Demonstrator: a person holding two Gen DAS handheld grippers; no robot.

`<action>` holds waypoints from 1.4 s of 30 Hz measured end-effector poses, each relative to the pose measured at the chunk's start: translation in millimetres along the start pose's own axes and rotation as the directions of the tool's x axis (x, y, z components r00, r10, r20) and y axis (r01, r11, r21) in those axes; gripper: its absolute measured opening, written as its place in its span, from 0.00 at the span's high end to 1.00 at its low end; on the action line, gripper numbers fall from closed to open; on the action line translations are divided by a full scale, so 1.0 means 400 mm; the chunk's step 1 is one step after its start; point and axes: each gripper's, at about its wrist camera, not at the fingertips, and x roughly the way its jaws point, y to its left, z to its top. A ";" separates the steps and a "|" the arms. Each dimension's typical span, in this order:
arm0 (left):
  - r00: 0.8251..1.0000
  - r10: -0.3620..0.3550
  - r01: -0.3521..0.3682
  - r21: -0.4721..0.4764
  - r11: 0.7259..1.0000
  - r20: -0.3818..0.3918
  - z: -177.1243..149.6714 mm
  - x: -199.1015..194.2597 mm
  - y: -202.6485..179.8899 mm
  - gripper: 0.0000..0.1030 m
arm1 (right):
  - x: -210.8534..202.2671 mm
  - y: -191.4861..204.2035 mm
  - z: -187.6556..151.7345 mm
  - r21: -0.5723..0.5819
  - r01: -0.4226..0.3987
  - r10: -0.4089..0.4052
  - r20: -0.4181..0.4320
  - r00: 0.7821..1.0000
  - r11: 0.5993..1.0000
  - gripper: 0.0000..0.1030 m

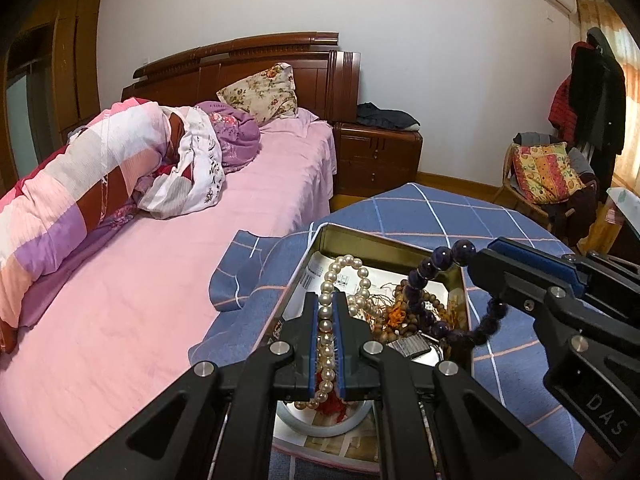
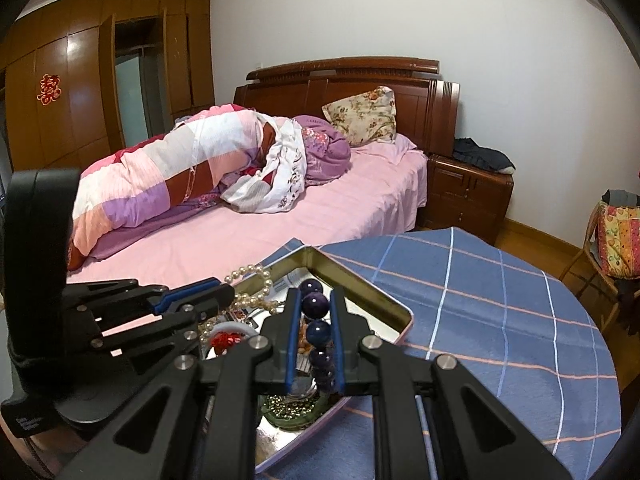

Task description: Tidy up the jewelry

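An open metal tin (image 1: 362, 242) full of jewelry sits on a blue checked cloth. My left gripper (image 1: 328, 300) is shut on a white pearl necklace (image 1: 348, 266) and holds it over the tin. My right gripper (image 2: 315, 298) is shut on a dark purple bead bracelet (image 2: 316, 306), also over the tin (image 2: 362, 282). In the left wrist view the right gripper (image 1: 486, 254) enters from the right with the purple beads (image 1: 438, 262) hanging from it. In the right wrist view the left gripper (image 2: 224, 288) is at the left with the pearls (image 2: 252, 274). Brown wooden beads (image 1: 420, 300) lie in the tin.
The round table with the blue checked cloth (image 2: 500, 300) stands beside a bed with a pink sheet (image 1: 168, 280) and a rolled quilt. A wooden nightstand (image 1: 380, 156) is behind. A chair with a cushion (image 1: 544, 172) stands at the right. A white ring and a red ornament (image 2: 226, 338) lie in the tin.
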 end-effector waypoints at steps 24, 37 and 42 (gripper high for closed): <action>0.999 0.013 -0.014 -0.008 1.000 -0.048 -0.017 0.013 -0.002 0.44 | 0.038 -0.025 -0.050 0.050 -0.027 0.031 -0.080 0.996 0.998 0.58; 0.995 0.034 -0.034 -0.007 0.999 0.099 0.009 -0.110 -0.023 0.25 | -0.082 -0.050 -0.045 0.077 0.011 -0.011 0.004 1.000 0.997 0.32; 0.993 0.046 -0.045 -0.015 0.999 0.105 0.008 -0.119 -0.015 0.25 | -0.093 -0.054 -0.042 0.083 0.014 -0.015 0.017 1.000 0.996 0.30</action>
